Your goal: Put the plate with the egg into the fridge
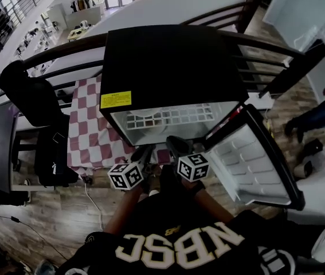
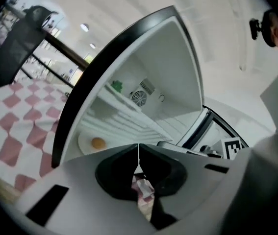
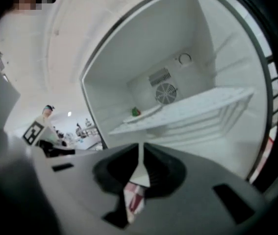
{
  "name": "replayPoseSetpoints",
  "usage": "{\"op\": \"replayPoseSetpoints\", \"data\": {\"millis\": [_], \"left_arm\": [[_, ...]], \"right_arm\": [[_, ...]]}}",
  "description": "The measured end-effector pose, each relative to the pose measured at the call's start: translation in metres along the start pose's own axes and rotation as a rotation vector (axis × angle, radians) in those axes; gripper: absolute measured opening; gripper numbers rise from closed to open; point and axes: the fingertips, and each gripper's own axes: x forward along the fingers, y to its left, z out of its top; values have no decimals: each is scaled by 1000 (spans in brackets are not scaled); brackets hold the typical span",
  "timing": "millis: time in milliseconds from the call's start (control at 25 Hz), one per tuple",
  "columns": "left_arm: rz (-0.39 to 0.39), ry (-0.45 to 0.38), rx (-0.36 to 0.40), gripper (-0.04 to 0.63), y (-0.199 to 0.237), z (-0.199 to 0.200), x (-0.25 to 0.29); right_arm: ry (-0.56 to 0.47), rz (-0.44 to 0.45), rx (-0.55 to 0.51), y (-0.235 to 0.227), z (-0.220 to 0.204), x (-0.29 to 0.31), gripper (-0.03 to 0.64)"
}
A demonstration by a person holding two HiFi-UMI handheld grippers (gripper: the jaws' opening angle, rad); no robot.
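My left gripper [image 2: 138,150] and right gripper [image 3: 141,150], both closed and empty, face the open fridge [image 1: 168,67]. Inside, the plate [image 2: 84,144] with the egg [image 2: 98,143] sits at nine o'clock of my left jaws.

Head view looks steeply down from above the person onto the fridge [image 1: 173,67] top and its open door [image 1: 254,159]. Left gripper view sits low and close, tilted up into the fridge from its left. Right gripper view does the same from its right. Both share the back-wall fan [image 2: 139,98] and the shelf [image 3: 197,106].

Black jersey [image 1: 176,248], white-and-gold lettering [image 1: 179,246]; grey left tongs [image 2: 139,147], right tongs [image 3: 142,147], black-and-white marker cubes [image 1: 193,167].
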Motion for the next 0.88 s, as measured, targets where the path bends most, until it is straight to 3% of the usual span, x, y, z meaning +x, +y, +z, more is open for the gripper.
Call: {"op": "replayPoseSetpoints", "data": {"millis": [120, 360, 560, 880], "left_arm": [[-5, -41, 163, 28, -26, 26, -16], [-5, -106, 360, 21, -59, 56, -42], [23, -156, 441, 20, -71, 71, -63], [53, -211, 555, 20, -88, 89, -88]], "right_arm": [[-60, 5, -54, 25, 25, -17, 43], [-131, -21, -114, 53, 54, -47, 34], [-176, -78, -206, 65, 78, -68, 28], [-232, -127, -260, 83, 93, -91, 21]]}}
